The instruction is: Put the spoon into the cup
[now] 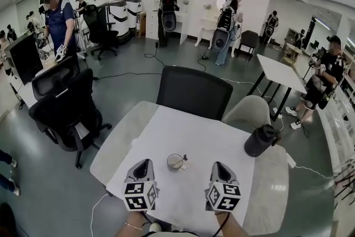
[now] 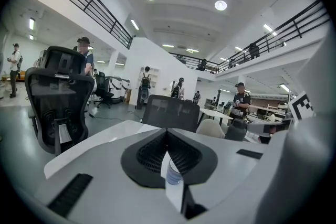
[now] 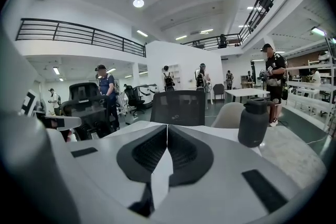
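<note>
A small white cup (image 1: 175,161) stands on the white table (image 1: 183,125), near its front. A short dark piece, apparently the spoon's handle (image 1: 184,157), sticks out at the cup's right rim. My left gripper (image 1: 145,163) hovers just left of the cup and my right gripper (image 1: 218,165) just right of it, both clear of it. In the left gripper view the jaws (image 2: 167,131) are shut with nothing in them, and the cup (image 2: 172,173) shows below through the slit. The right gripper (image 3: 167,126) is also shut and empty.
A dark jug (image 1: 260,140) stands at the table's right edge, also in the right gripper view (image 3: 254,122). A dark office chair (image 1: 193,92) and a beige chair (image 1: 248,112) sit behind the table. Black chairs (image 1: 66,111) are at the left. Several people stand around the room.
</note>
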`<state>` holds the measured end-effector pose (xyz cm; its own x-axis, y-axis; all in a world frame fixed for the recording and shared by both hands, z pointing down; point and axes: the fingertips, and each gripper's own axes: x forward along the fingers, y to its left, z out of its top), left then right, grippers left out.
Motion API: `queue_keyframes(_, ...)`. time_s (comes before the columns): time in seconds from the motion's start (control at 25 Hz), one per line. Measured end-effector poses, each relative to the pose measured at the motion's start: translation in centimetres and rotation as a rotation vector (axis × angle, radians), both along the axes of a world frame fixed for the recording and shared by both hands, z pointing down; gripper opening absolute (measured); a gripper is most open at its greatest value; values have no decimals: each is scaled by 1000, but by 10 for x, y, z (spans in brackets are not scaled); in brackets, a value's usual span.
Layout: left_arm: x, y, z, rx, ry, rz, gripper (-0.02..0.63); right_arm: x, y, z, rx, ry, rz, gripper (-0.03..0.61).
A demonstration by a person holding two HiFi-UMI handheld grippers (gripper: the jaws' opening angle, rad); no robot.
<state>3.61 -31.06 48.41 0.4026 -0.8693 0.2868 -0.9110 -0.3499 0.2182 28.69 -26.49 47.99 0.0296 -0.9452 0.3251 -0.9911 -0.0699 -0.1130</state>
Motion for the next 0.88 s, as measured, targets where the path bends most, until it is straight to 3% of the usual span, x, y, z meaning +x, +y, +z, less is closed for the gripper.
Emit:
queue_keyframes(0.2,9,0,-1,-3,8,16,18,7,5,-3,-7,28,9,31)
queue_keyframes(0.88,4,-8,1,0,-15,16,18,5,-1,-2,-3,-14,14,31)
